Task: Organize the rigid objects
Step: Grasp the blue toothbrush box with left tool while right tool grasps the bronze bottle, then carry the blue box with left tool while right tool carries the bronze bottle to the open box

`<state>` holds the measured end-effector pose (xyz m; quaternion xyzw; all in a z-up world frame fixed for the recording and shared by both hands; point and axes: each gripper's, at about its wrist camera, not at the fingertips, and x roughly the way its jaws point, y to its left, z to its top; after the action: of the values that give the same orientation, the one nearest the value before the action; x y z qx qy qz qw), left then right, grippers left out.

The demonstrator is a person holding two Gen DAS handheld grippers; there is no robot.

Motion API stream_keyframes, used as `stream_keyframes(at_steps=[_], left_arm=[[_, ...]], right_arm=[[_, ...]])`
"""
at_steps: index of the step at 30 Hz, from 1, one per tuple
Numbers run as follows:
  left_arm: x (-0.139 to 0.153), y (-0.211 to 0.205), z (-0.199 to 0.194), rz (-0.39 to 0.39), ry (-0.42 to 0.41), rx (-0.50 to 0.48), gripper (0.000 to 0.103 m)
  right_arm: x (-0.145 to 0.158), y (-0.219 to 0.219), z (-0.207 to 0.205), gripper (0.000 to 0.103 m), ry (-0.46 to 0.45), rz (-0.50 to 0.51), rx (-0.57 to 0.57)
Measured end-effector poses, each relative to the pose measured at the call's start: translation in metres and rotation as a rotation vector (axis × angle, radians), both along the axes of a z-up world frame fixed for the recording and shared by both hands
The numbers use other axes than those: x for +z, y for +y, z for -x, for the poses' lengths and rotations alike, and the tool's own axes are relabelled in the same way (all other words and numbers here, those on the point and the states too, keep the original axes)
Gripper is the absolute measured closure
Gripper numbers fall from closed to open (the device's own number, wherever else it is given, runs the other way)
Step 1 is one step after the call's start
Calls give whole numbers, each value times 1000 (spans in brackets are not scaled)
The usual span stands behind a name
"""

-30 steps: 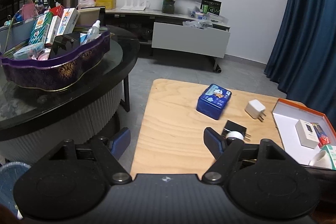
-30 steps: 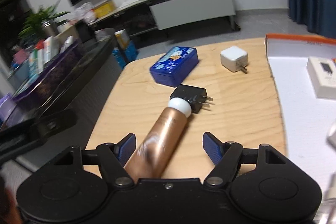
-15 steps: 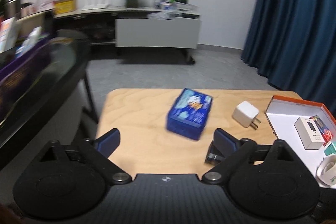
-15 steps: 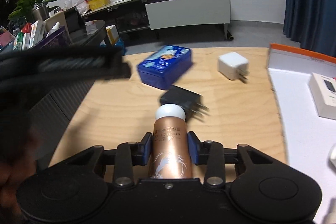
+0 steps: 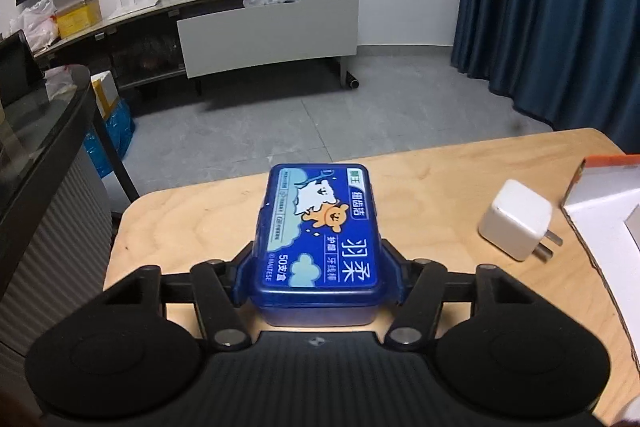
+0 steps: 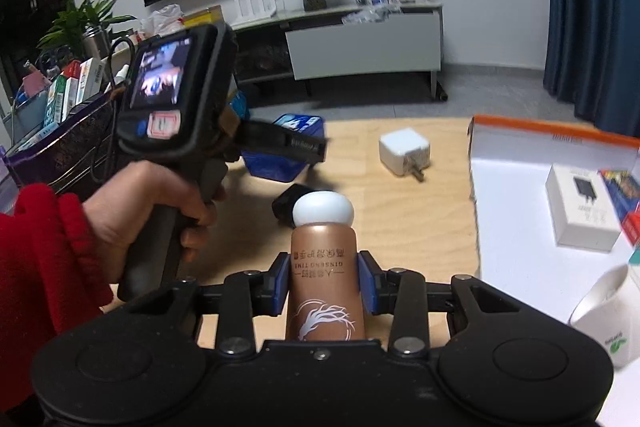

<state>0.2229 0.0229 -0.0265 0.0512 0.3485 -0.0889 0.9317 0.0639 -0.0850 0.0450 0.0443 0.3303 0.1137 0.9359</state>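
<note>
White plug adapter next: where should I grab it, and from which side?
Grip the white adapter across its cube body, on the two flat sides that flank the prongs, coming down from above. It lies flat on the wooden table, prongs pointing toward the orange-edged box, so keep clear of that end.

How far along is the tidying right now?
Done: a white carton and a mug already lie in the orange-edged box. In hand: the right gripper clamps the bronze bottle; the left gripper is closing around the blue tin. Left: white charger and black charger on the table.
</note>
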Motion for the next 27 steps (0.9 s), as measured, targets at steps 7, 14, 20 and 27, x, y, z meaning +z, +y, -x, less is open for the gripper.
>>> stream_keyframes(at_steps=[7, 14, 20, 27], left_arm=[[24, 13, 40, -5, -61, 58, 42], [67, 13, 105, 14, -137, 100, 42], [91, -20, 153, 37, -168, 96, 42], [107, -82, 180, 85, -201, 5, 41]], right_arm=[[17, -7, 12, 59, -45, -12, -7], [42, -23, 34, 59, -118, -30, -43], [70, -56, 60, 59, -186, -60, -109], [103, -119, 94, 59, -265, -33, -228]])
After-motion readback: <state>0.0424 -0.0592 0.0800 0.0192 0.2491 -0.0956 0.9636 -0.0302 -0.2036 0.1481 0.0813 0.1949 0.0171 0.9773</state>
